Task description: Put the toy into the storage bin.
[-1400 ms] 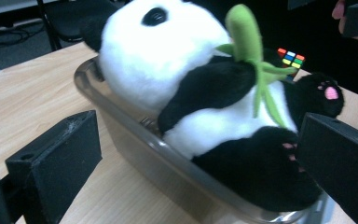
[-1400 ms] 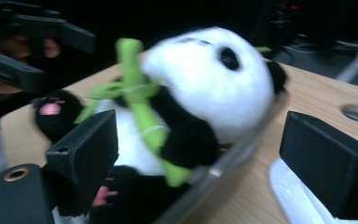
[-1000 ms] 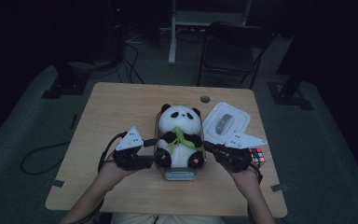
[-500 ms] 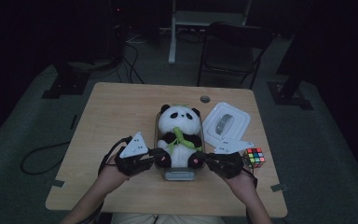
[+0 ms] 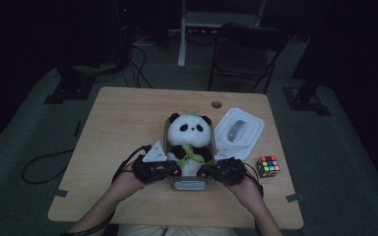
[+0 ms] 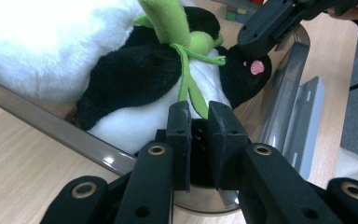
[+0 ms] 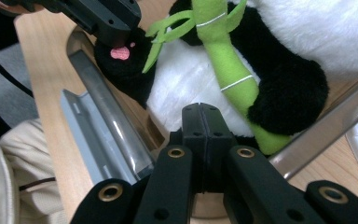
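The panda (image 5: 191,140) sits in the clear box (image 5: 190,184) mid-table; lid (image 5: 238,132) lies beside, unfitted. Left gripper (image 6: 199,122) has just narrowed to a slim empty gap; right gripper (image 7: 207,120) is pressed together, empty

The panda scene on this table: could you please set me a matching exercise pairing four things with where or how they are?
Things:
1. plush panda
2. puzzle cube
3. white lid
4. right claw

Places or states:
a. flat on the table, right of the panda
b. sitting in the clear container
c. jaws pressed together at the container's rim
d. near the table's right edge

Pairs: 1-b, 2-d, 3-a, 4-c
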`<action>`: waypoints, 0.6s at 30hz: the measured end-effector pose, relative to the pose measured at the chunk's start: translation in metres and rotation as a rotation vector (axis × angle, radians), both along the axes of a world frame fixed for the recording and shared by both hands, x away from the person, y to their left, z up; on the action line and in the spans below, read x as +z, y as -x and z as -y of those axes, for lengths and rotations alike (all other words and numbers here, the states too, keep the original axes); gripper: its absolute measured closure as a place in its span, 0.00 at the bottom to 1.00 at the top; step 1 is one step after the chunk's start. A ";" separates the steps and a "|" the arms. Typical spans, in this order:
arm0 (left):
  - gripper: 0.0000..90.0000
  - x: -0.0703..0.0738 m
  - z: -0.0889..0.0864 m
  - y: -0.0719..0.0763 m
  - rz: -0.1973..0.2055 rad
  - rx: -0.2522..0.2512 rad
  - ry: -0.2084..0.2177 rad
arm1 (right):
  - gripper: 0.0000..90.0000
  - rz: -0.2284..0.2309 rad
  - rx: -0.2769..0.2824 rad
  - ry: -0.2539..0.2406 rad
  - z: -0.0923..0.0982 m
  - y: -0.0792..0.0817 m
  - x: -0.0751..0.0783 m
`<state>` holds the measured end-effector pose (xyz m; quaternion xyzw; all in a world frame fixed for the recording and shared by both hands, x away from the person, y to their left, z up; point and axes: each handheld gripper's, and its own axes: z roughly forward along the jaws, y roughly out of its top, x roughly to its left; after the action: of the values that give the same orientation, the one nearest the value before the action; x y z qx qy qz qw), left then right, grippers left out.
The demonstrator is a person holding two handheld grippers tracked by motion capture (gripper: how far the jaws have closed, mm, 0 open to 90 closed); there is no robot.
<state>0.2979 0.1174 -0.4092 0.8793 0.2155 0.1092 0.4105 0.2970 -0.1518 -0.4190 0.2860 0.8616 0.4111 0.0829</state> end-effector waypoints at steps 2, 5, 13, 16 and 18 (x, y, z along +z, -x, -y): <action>0.89 0.000 0.000 0.000 -0.001 -0.001 0.001 | 0.98 -0.008 0.007 0.000 -0.003 -0.001 -0.001; 0.89 0.000 0.000 0.000 -0.008 0.002 0.006 | 0.96 -0.007 0.012 -0.010 -0.004 -0.001 0.000; 0.47 0.014 -0.008 -0.006 0.020 0.031 0.092 | 0.65 0.050 -0.049 -0.085 0.008 -0.007 0.022; 0.34 0.018 -0.009 -0.009 0.027 0.025 0.100 | 0.51 0.047 -0.081 -0.128 0.013 -0.013 0.029; 0.30 0.022 -0.009 -0.015 0.037 0.047 0.118 | 0.40 0.060 -0.114 -0.150 0.017 -0.017 0.034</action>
<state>0.3129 0.1261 -0.3869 0.8460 0.2345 0.1224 0.4628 0.3142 -0.1685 -0.3852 0.3276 0.8078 0.4774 0.1103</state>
